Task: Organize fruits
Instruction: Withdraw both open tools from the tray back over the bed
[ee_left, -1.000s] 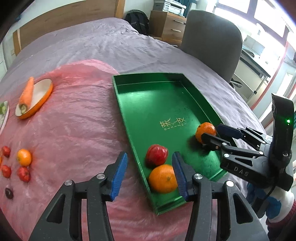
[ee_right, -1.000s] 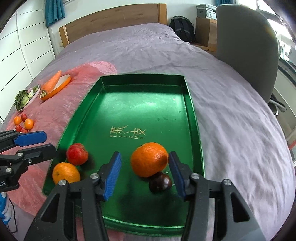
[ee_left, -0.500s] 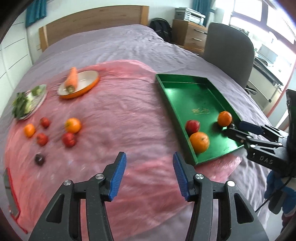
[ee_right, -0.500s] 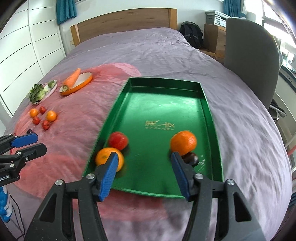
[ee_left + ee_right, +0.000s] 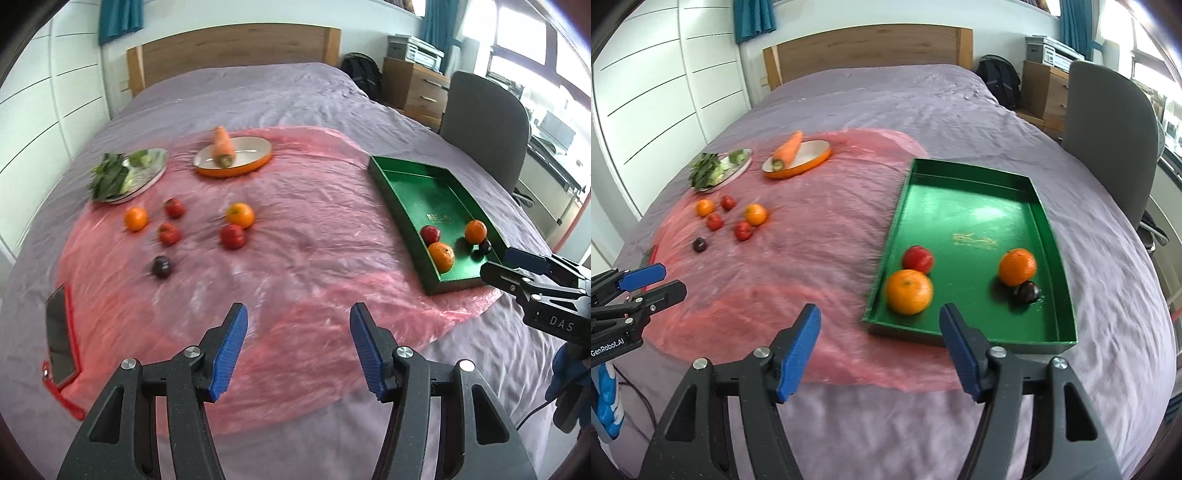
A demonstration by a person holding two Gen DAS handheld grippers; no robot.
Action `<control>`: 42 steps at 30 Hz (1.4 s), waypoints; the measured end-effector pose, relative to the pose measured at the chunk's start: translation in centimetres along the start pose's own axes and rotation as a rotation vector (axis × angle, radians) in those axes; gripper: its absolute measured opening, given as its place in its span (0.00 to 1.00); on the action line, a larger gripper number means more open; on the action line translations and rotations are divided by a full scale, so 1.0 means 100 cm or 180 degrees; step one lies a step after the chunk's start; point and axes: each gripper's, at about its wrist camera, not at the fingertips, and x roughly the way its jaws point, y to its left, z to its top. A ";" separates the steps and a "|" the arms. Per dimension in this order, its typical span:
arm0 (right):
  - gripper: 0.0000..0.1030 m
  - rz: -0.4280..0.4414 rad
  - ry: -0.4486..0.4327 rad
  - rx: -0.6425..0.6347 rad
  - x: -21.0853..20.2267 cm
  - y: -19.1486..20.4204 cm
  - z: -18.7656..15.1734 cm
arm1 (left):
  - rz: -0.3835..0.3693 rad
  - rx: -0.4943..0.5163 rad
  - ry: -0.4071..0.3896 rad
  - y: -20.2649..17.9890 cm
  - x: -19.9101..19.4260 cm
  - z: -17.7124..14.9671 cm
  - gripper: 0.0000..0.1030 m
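Observation:
A green tray [image 5: 971,218] on the bed holds two oranges [image 5: 909,291], a red fruit [image 5: 917,259] and a dark plum [image 5: 1026,291]; it also shows in the left wrist view [image 5: 417,184]. Several loose fruits lie on the pink sheet at the left: oranges [image 5: 240,215], red fruits [image 5: 232,236] and a dark plum [image 5: 161,266]. My left gripper [image 5: 297,350] is open and empty over the sheet's near part. My right gripper [image 5: 879,350] is open and empty, just before the tray's near edge.
An orange-rimmed dish with a carrot [image 5: 223,147] and a plate of leafy greens [image 5: 127,175] stand at the back left. A phone in a red case [image 5: 61,336] lies at the sheet's left edge. A grey chair [image 5: 1108,122] stands right of the bed.
Both grippers have pulled back and away from the tray, both empty. The left one has swung left, so the loose fruits are now in its view.

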 end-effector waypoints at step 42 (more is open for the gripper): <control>1.00 0.0354 0.0235 -0.0381 0.033 0.167 0.007 | 0.0318 -0.0798 -0.0051 0.182 -0.011 -0.062 0.53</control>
